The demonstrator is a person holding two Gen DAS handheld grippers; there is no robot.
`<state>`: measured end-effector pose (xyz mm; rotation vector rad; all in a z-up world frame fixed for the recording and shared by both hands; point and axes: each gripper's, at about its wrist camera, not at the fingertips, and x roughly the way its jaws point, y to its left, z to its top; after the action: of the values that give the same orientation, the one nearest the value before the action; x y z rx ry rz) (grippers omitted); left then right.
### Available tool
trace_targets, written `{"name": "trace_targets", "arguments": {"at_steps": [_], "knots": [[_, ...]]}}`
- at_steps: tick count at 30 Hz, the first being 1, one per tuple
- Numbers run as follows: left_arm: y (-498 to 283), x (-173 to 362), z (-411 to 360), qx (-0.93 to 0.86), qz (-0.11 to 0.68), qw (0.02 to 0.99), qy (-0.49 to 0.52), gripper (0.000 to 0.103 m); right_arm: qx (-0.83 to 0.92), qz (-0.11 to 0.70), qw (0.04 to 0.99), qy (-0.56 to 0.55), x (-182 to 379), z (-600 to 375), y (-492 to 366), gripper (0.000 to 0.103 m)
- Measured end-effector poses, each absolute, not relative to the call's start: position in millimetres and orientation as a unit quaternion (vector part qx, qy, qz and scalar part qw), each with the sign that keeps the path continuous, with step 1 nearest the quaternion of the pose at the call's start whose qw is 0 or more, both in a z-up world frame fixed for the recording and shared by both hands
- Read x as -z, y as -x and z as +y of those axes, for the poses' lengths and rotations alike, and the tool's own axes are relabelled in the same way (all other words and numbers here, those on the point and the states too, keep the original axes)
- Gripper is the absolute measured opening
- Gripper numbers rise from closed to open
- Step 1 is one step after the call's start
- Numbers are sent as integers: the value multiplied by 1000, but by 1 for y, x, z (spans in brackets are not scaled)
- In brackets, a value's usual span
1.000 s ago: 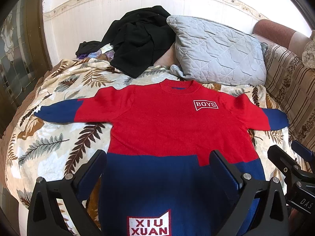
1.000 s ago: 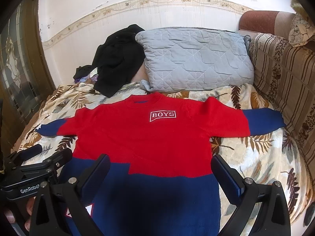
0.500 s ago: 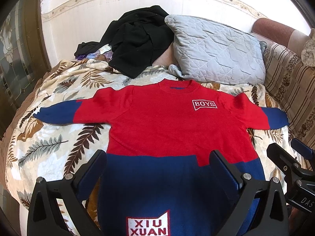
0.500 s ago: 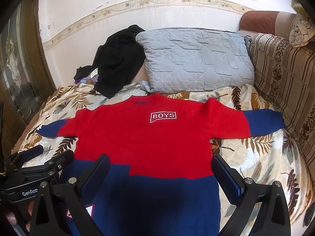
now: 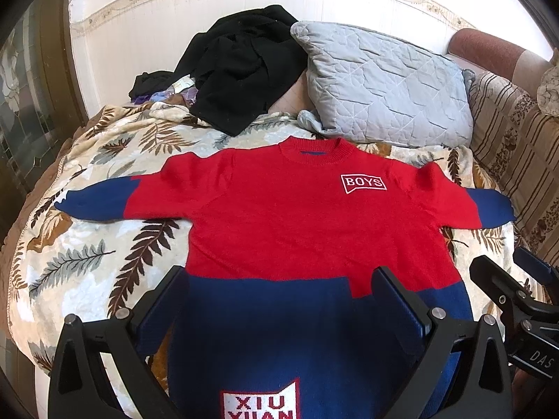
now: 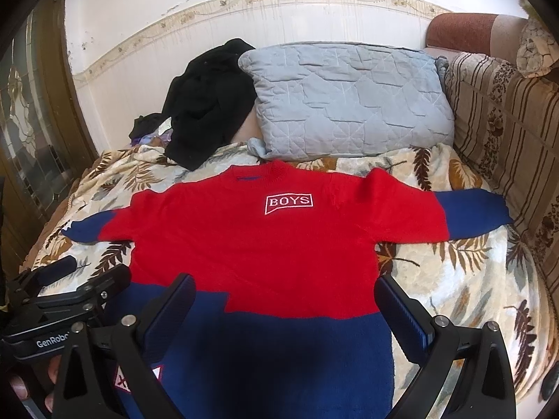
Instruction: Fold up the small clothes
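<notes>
Red/navy sweater [image 5: 297,223] flat on bedspread [image 5: 91,255]; both tongs open above hem.

Sweater [image 5: 297,230] hem cut off at 6 o'clock in both views. "XIU XUAN" patch [image 5: 260,399] clipped by bottom edge in left view; mostly hidden behind right gripper [image 6: 283,310] finger at 7 o'clock in right view. Small items [image 5: 164,94] beside black clothing [image 5: 241,70] at 11 o'clock too small to identify.
</notes>
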<state>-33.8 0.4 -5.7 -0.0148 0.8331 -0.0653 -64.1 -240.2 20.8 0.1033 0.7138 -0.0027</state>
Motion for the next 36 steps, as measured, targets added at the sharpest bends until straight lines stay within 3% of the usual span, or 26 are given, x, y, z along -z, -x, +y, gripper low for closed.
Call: {"name": "trace_targets", "arguments": {"at_steps": [6,11,15,19,23,24,25,26,29,32,36], "knots": [[14,24,39,15,423,905,52,103,-30,347,925,-155,-4,-297,45,103],[-13,64,126,-105,449,884,75,103,15,328,855,-402,53,-440,11,103],[-23,97,185,-183,468,860,89,103,81,297,793,-526,97,-547,-7,92],[-23,131,208,-206,489,842,101,103,132,317,759,-552,130,-597,-31,85],[-15,133,199,-212,461,858,85,103,165,318,779,-515,134,-614,-60,78],[-15,133,200,-210,462,857,91,103,177,329,780,-502,136,-615,-64,61],[-15,134,200,-208,463,857,94,103,195,347,776,-490,138,-616,-68,21],[-15,134,202,-207,461,858,93,103,219,370,764,-482,141,-623,-75,5],[-12,134,199,-203,453,864,85,103,237,383,810,-375,104,-598,-92,6],[-14,134,198,-206,447,866,80,103,141,341,894,-253,19,-508,-118,6],[-11,132,198,-202,444,869,83,103,-4,295,940,-170,-45,-361,-134,6]]}}
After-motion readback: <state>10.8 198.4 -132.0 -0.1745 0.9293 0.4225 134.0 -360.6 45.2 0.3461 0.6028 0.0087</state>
